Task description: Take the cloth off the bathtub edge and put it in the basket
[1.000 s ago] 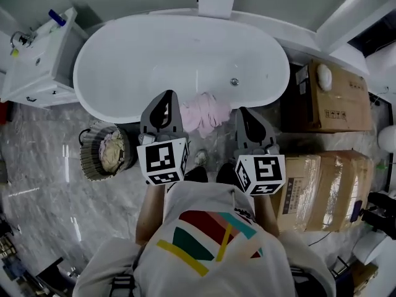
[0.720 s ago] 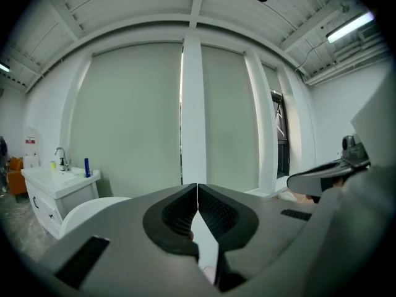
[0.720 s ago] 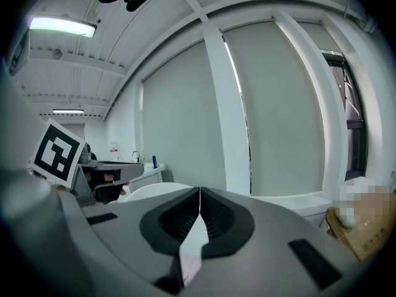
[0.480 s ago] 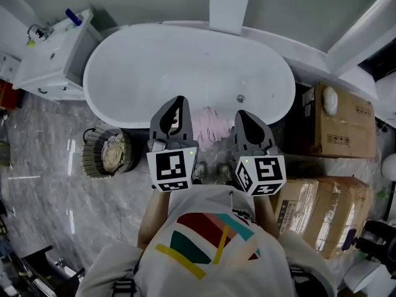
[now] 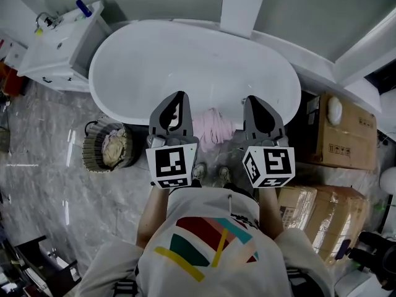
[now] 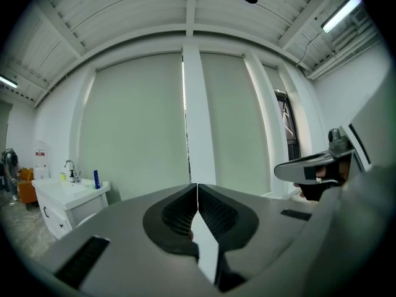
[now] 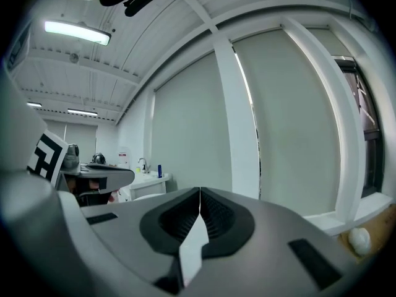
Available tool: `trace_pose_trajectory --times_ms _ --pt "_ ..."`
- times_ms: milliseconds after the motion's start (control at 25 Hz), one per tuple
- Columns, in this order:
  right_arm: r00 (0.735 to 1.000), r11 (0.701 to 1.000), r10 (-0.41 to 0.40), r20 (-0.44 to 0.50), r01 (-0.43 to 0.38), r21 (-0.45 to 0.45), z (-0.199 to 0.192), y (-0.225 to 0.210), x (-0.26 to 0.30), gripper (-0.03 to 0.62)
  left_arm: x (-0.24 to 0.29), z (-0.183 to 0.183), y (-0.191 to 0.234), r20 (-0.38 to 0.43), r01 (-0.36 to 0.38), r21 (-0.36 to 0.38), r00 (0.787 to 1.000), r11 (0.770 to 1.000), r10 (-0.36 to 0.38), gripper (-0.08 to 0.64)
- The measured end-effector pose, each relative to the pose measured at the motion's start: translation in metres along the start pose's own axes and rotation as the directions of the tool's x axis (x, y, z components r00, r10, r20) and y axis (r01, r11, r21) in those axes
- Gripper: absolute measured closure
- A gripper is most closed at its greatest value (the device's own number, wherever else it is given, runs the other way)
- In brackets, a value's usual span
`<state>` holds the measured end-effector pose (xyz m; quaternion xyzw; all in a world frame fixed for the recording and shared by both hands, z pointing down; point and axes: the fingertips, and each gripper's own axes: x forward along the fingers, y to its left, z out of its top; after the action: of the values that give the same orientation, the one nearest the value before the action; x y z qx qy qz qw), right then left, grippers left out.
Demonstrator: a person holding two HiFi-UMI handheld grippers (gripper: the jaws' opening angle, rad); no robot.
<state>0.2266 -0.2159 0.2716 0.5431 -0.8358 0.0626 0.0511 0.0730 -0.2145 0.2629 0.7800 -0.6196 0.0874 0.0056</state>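
Observation:
A pink cloth [image 5: 213, 129] hangs over the near edge of the white bathtub [image 5: 154, 60], seen in the head view between my two grippers. My left gripper [image 5: 178, 99] is just left of the cloth, shut and empty, its tip over the tub rim. My right gripper [image 5: 255, 103] is just right of the cloth, also shut with nothing in it. A round woven basket [image 5: 110, 146] holding pale fabric stands on the floor left of the left gripper. In the gripper views the left jaws [image 6: 197, 193] and right jaws [image 7: 199, 197] meet tip to tip, pointing at the blinds.
A white vanity [image 5: 59, 45] with a tap and a blue bottle stands at the far left. Cardboard boxes [image 5: 343, 135] are stacked on the right. A white pillar [image 5: 244, 5] rises behind the tub. The floor is grey marble [image 5: 43, 184].
Both grippers have moved forward and up, nearer the tub rim on either side of the cloth, the right one more. The cloth has stayed in place.

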Motion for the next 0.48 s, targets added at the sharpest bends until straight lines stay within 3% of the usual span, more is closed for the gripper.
trace_pose_trajectory --times_ms 280,480 --pt "1.000 1.000 -0.005 -0.009 0.005 -0.006 -0.001 -0.009 0.025 0.580 0.022 -0.022 0.019 -0.040 -0.017 -0.020 0.999 1.000 0.017 0.541" --pt "1.000 0.999 0.002 -0.029 0.000 0.051 -0.033 -0.018 0.051 0.580 0.045 -0.065 0.030 -0.087 -0.021 -0.032 0.996 0.999 0.019 0.541"
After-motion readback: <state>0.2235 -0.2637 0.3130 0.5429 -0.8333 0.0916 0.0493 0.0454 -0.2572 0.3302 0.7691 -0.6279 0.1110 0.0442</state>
